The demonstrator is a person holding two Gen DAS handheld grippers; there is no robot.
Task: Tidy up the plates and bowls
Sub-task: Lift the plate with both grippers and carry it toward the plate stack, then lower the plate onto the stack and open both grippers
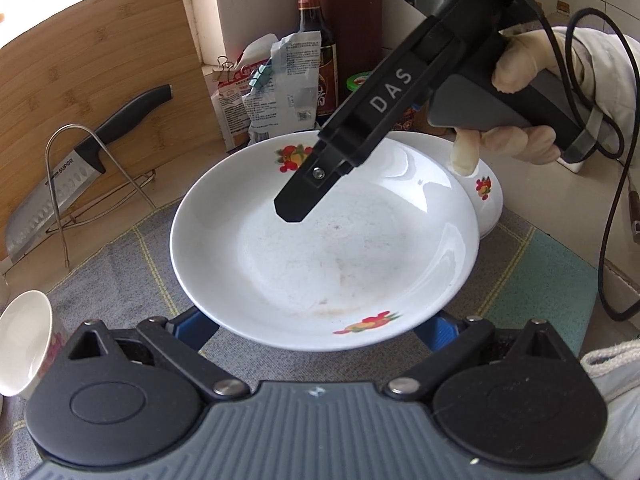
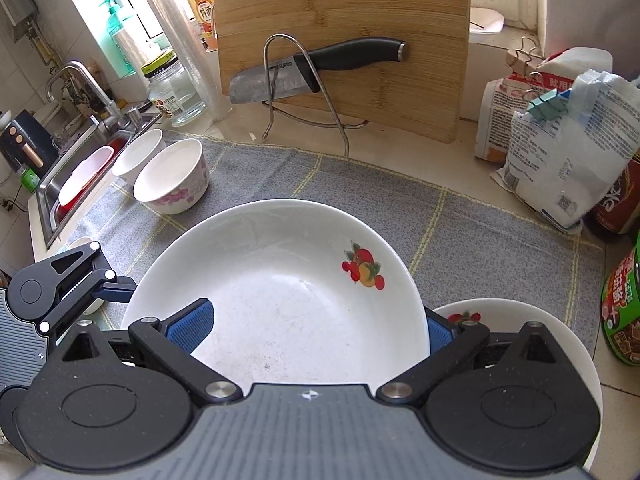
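Plate [image 2: 280, 288] overlaps bowl [image 2: 520, 328] on mat [image 2: 360, 184], before cutting board [image 2: 340, 20].

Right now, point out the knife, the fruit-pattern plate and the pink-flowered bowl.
knife [image 2: 352, 54]: right wrist view, on the black handle.
fruit-pattern plate [image 1: 320, 256]: left wrist view, on the bare centre.
pink-flowered bowl [image 2: 180, 196]: right wrist view, on the outer wall.

We noted a white plate [image 1: 324, 248] with red-orange fruit prints, a grey cloth [image 2: 360, 184] lined with yellow checks, a white bowl [image 2: 172, 178] with pink flowers, and blue finger pads [image 2: 190, 326].
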